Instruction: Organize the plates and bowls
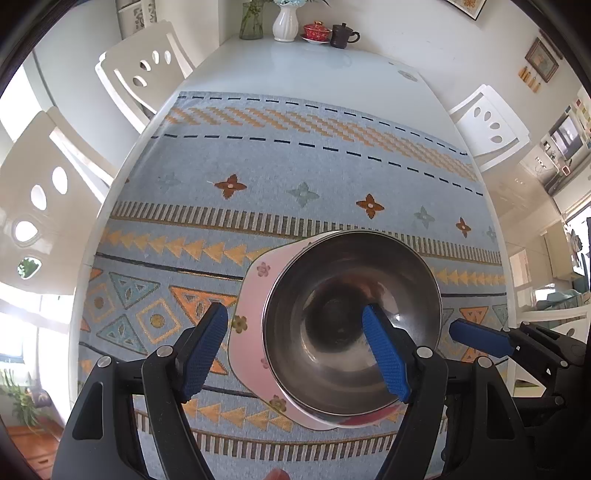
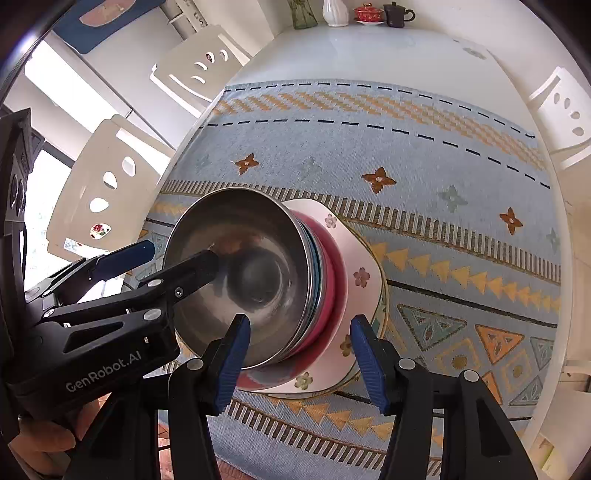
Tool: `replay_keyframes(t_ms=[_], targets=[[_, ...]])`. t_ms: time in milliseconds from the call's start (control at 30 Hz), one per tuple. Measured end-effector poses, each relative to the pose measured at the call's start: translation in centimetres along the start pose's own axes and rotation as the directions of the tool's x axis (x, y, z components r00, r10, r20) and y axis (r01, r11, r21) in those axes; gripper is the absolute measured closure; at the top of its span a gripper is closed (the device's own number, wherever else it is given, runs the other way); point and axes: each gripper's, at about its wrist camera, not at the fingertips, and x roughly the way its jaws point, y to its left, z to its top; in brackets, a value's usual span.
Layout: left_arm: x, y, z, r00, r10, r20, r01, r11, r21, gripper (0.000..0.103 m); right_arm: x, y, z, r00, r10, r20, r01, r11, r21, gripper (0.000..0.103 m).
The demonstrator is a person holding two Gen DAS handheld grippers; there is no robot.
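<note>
A steel bowl [image 1: 351,321] tops a stack of nested bowls on a pink floral plate [image 1: 255,273], all resting on the patterned blue cloth [image 1: 295,166]. My left gripper [image 1: 295,350] is open and straddles the bowl's rim, one finger inside the bowl and the other outside over the cloth. In the right wrist view the steel bowl [image 2: 240,280] sits over red and blue bowls on the floral plate [image 2: 360,258]. My right gripper [image 2: 301,363] is open at the stack's near edge, pressing on nothing. The left gripper [image 2: 175,254] comes in from the left.
The white table [image 1: 314,62] extends past the cloth, with a glass vase [image 1: 251,22], a white vase [image 1: 285,22], a red lidded cup [image 1: 316,30] and a dark teapot [image 1: 341,36] at its far end. White chairs [image 1: 144,74] stand on both sides. A hand [image 2: 40,443] holds the left gripper.
</note>
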Motion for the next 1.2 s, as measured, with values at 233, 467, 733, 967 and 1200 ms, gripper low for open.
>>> replay_keyframes(t_ms=[233,467,733,967,1200], targets=[[-0.04,-0.08,-0.08,1.000,-0.005,-0.001,0.006,1.000,0.008,0.029,-0.10,0.06,-0.12,1.000,0.005,0.000,-0.005,1.000,-0.001,0.048],[-0.06,-0.39,-0.12,1.000,-0.007,0.001,0.007,1.000,0.021,0.029,-0.13,0.37,-0.23,1.000,0.006,0.001,-0.006,1.000,-0.004,0.048],[-0.02,-0.47,-0.05,1.000,-0.011,0.003,0.011,1.000,0.024,0.029,-0.28,0.21,-0.20,1.000,0.003,0.008,-0.003,1.000,0.009,0.048],[-0.05,-0.44,0.00,1.000,-0.005,0.006,0.005,1.000,0.026,0.029,-0.27,0.08,-0.18,1.000,-0.001,0.009,0.001,1.000,0.019,0.048],[0.17,-0.05,0.06,1.000,-0.006,-0.001,0.006,1.000,0.014,0.024,0.00,0.03,-0.14,1.000,-0.001,0.003,0.001,1.000,0.023,0.048]])
